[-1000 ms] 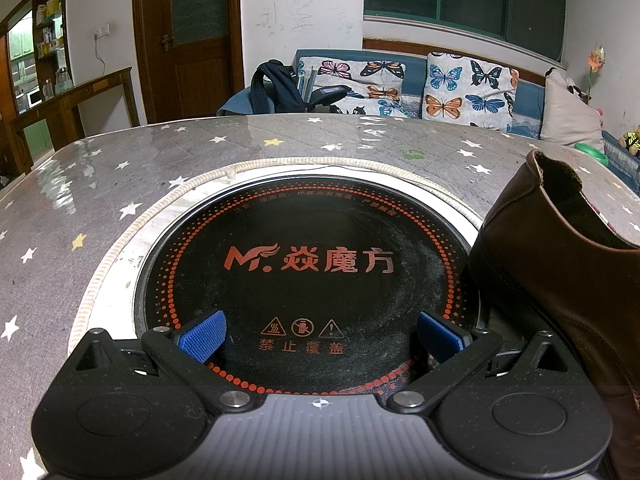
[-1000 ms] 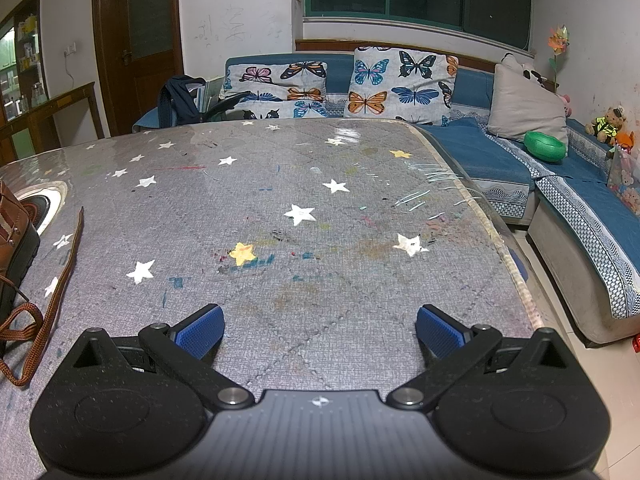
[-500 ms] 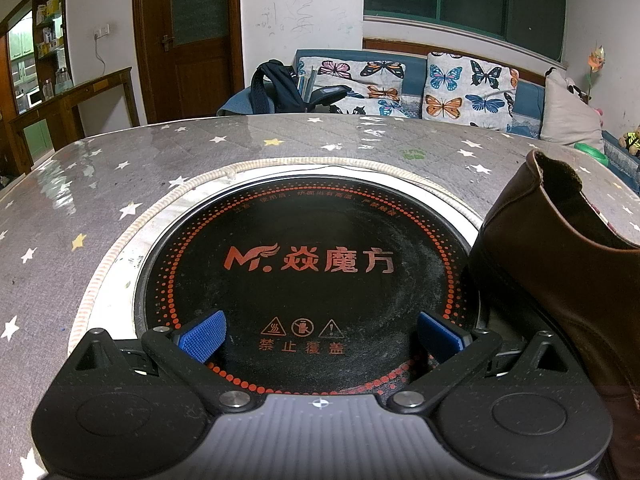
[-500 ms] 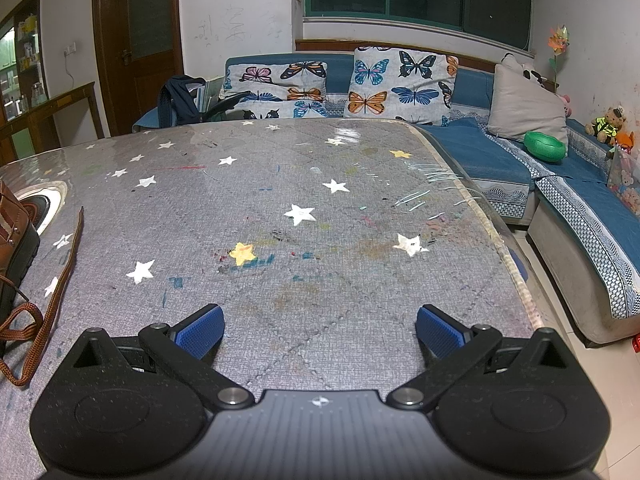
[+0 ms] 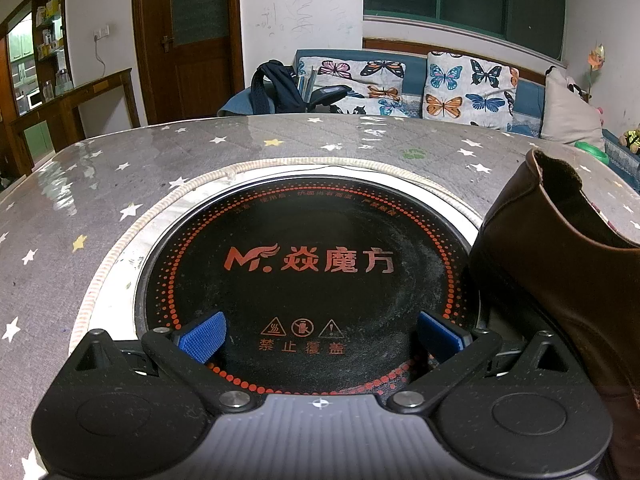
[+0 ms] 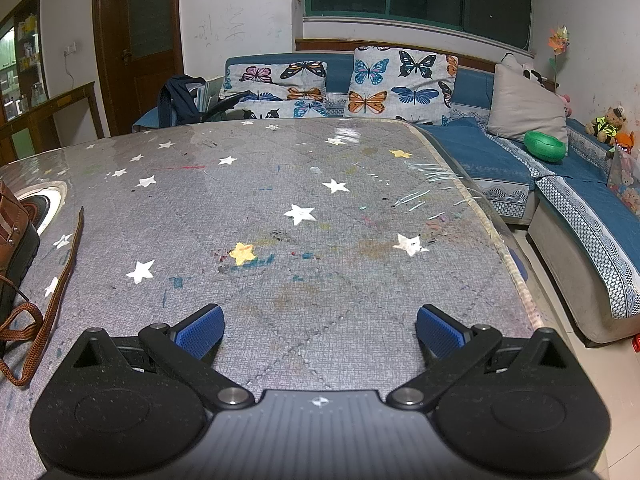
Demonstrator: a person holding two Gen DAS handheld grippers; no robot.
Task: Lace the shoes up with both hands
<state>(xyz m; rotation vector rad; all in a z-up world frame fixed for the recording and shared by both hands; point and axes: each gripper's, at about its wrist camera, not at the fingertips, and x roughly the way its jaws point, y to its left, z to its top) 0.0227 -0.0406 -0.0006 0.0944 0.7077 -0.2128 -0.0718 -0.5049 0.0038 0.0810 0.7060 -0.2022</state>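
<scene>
The brown leather shoe (image 5: 560,280) stands on the star-patterned grey table (image 6: 320,208), between the two tools, its black sole at the round black induction plate (image 5: 304,264). Its collar opening faces up; which way the toe points cannot be told. The flat brown lace (image 6: 44,308) trails loose, running away across the table. The left gripper (image 5: 320,336) sits just beside the shoe, jaws spread and empty. The right gripper (image 6: 318,332), equally spread and empty, appears nearer the lace, which lies to its left.

Shoe (image 5: 560,280) on table (image 5: 100,208) — right of the inset hob (image 5: 312,264); lace (image 6: 48,300) lies right of shoe; sofa (image 6: 480,148) behind table.
</scene>
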